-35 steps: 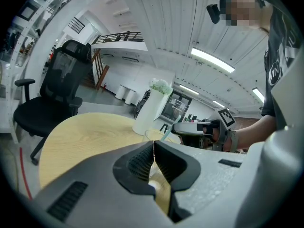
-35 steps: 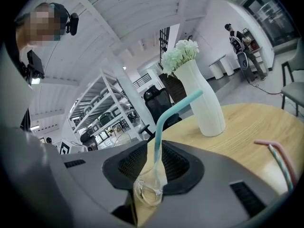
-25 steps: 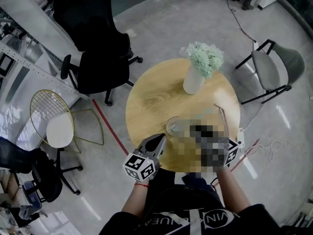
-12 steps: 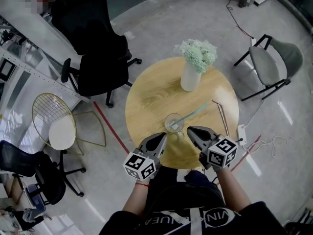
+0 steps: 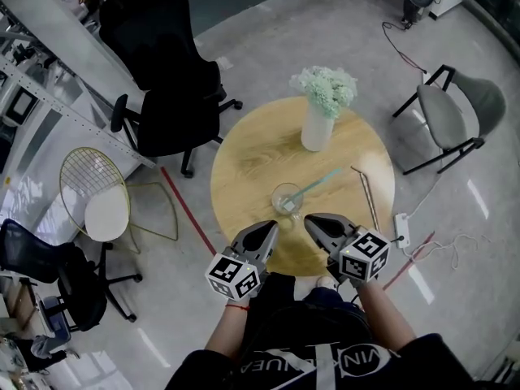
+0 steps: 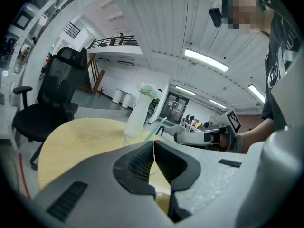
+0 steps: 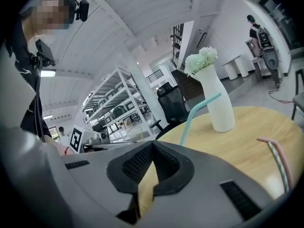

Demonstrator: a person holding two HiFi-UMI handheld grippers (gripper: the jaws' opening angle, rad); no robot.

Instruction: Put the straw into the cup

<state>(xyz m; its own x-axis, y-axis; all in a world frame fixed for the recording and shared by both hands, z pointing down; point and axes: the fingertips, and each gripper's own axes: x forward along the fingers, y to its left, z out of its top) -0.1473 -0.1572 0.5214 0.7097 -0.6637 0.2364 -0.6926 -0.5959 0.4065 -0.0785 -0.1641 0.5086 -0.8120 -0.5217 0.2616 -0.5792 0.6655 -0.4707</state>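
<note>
At the near edge of the surface (image 5: pixel 248 165), your left claw (image 5: pixel 270 227) hangs pressed together on nothing. Just beyond it the cup (image 5: pixel 285 198) has the teal straw (image 5: pixel 315 184) standing in it, leaning up to the right. A second ago your right claw (image 5: pixel 309 218) was close against it. That claw has since pulled back, jaws together and empty, so the task looks done. Further right, two spare straws (image 5: pixel 367 195) lie on the wood. The vase (image 5: pixel 316 129) stands well behind, blocking nothing.
</note>
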